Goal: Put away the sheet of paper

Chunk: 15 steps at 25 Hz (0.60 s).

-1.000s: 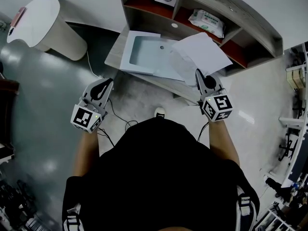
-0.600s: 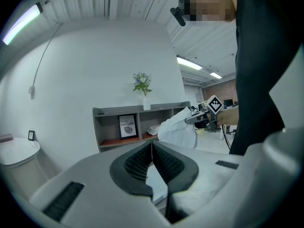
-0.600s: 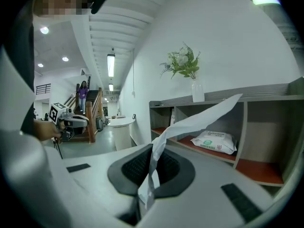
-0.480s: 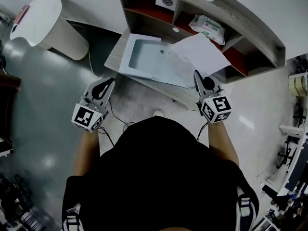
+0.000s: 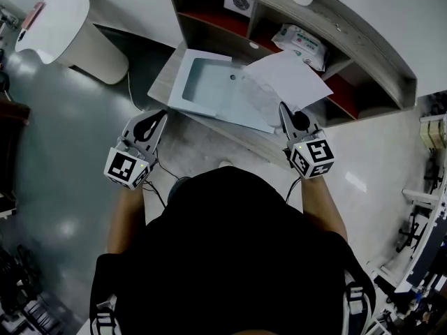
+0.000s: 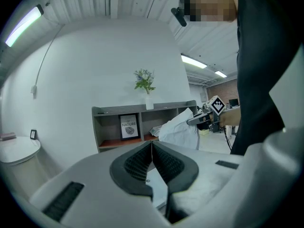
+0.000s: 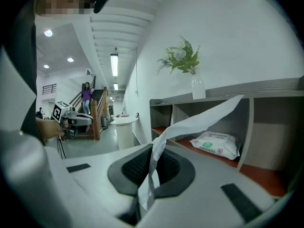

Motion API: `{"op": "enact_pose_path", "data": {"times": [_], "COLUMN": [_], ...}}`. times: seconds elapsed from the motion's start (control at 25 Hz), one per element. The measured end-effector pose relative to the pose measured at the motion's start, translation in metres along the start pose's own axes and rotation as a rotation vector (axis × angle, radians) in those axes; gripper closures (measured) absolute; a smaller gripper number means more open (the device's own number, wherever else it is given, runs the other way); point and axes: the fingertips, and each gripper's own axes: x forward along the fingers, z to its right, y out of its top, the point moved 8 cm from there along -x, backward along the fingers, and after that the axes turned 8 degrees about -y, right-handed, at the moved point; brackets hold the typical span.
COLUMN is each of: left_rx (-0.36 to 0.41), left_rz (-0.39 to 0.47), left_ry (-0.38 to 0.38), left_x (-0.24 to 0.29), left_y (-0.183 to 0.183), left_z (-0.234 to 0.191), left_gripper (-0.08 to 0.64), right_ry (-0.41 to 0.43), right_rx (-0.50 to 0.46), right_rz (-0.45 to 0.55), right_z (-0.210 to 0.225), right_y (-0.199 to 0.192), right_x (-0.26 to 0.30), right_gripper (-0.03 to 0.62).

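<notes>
The right hand-held gripper (image 7: pixel 153 167) is fully closed, clamping the near corner of the sheet of paper (image 7: pixel 199 120). From the jaws the sheet extends toward 12 o'clock, raised above the counter (image 5: pixel 258 135), with its far edge near the shelf (image 5: pixel 370 44). The left hand-held gripper (image 6: pixel 152 158) is closed and empty, well apart at 9 o'clock.

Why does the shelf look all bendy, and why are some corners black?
Head view: the wide lens bows the straight shelf into a curve, and glare shines on the floor at left. Left gripper view: the picture is round, so its corners go black. Right gripper view: same black corners; the sheet of paper looks sharp.
</notes>
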Motion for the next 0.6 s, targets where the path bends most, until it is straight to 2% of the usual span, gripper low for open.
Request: {"op": "enact_pose_path", "data": {"times": [0.32,0.6], "left_rx": [0.003,0.001], "left_rz": [-0.036,-0.017], "left_ry": [0.016,0.051], "left_x": [-0.001,-0.011], "left_y": [-0.006,0.001], "left_z": [0.003,0.004], "left_gripper": [0.537,0.537], "right_ry": [0.012,0.036], "right_rx": [-0.005,-0.022], "right_rz": [0.007,0.019], "right_z": [0.012,0.006], "right_y": [0.0,0.007], "right_x": [0.011,0.013], "right_gripper": [0.578,0.578]}}
